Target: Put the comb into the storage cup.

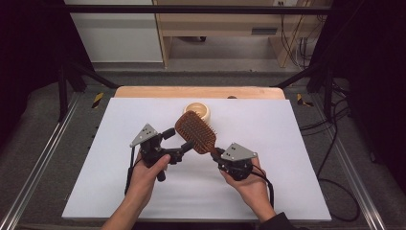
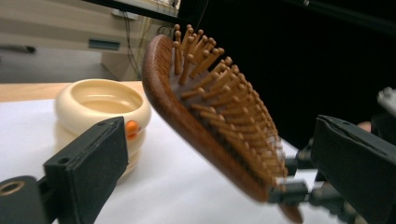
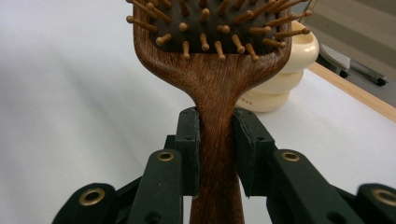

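Observation:
A wooden paddle hairbrush (image 1: 196, 132) with peg bristles hangs tilted above the white table top. My right gripper (image 1: 216, 154) is shut on its handle (image 3: 215, 140), with the brush head (image 3: 210, 28) rising past the jaws. My left gripper (image 1: 178, 142) is open just left of the brush, its jaws standing either side of the brush head (image 2: 210, 116) without touching it. A cream ring-shaped bowl (image 1: 197, 111) stands on the table behind the brush, also visible as the cream bowl (image 2: 100, 109) and the cream bowl (image 3: 285, 70).
The white board (image 1: 143, 191) covers a wooden table whose far edge (image 1: 198, 92) shows behind it. Metal rails run along both sides. Cabinets and cables stand beyond the table.

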A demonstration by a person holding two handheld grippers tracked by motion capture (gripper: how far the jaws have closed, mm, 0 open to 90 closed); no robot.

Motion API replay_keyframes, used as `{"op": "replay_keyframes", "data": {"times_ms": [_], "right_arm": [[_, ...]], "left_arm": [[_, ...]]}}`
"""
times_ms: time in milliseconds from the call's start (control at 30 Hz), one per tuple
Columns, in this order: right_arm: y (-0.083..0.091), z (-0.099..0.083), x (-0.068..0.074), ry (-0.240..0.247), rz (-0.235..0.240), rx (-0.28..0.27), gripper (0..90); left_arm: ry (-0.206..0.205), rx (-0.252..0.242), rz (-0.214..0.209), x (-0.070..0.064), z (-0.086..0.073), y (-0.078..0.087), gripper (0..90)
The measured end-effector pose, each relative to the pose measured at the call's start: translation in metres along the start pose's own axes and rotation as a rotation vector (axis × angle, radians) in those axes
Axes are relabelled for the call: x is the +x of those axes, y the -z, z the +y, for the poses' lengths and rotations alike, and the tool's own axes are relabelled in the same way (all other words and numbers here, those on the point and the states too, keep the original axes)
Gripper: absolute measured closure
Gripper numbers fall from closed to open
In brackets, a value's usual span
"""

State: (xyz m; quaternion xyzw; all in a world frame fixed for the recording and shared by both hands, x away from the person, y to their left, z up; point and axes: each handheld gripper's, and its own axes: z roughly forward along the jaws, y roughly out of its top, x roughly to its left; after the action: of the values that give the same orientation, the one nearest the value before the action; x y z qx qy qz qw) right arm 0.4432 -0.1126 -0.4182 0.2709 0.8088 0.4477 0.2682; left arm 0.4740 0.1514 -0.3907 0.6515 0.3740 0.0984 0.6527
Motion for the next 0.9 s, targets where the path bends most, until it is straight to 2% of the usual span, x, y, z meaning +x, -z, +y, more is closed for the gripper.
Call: {"op": "replay_keyframes", "data": {"times_ms": [100,167,233,300,333,467,500,567,800,900], "right_arm": [[-0.002,0.001,0.003,0.008,0.0,-0.009,72.5],[-0.004,0.001,0.005,0.011,0.003,-0.008,72.5],[-0.006,0.001,0.006,0.012,0.007,-0.008,72.5],[-0.006,0.001,0.007,0.009,0.008,-0.012,72.5],[-0.007,0.001,0.007,0.011,0.009,-0.011,72.5],[-0.009,0.002,0.01,0.01,0.01,-0.011,72.5],[-0.009,0.002,0.01,0.012,0.01,-0.012,72.5],[-0.01,0.003,0.012,0.013,0.013,-0.013,72.5],[-0.013,0.0,0.013,-0.002,0.012,-0.005,72.5],[-0.014,-0.001,0.014,-0.009,0.014,0.0,72.4]], "left_arm": [[0.06,-0.013,-0.03,0.003,0.002,-0.007,10.1],[0.087,-0.028,-0.026,0.006,0.004,-0.01,14.8],[0.167,-0.055,-0.035,0.01,0.005,-0.009,18.4],[0.22,-0.072,-0.033,0.014,0.005,-0.008,24.4],[0.234,-0.075,-0.033,0.014,0.006,-0.009,26.7],[0.233,-0.061,-0.009,0.016,0.005,-0.009,34.9],[0.241,-0.059,-0.012,0.016,0.004,-0.01,34.9],[0.227,-0.053,-0.001,0.015,0.003,-0.012,35.6],[0.261,-0.051,0.0,0.013,0.004,-0.012,46.4],[0.243,-0.043,0.008,0.009,0.007,-0.012,49.0]]}}
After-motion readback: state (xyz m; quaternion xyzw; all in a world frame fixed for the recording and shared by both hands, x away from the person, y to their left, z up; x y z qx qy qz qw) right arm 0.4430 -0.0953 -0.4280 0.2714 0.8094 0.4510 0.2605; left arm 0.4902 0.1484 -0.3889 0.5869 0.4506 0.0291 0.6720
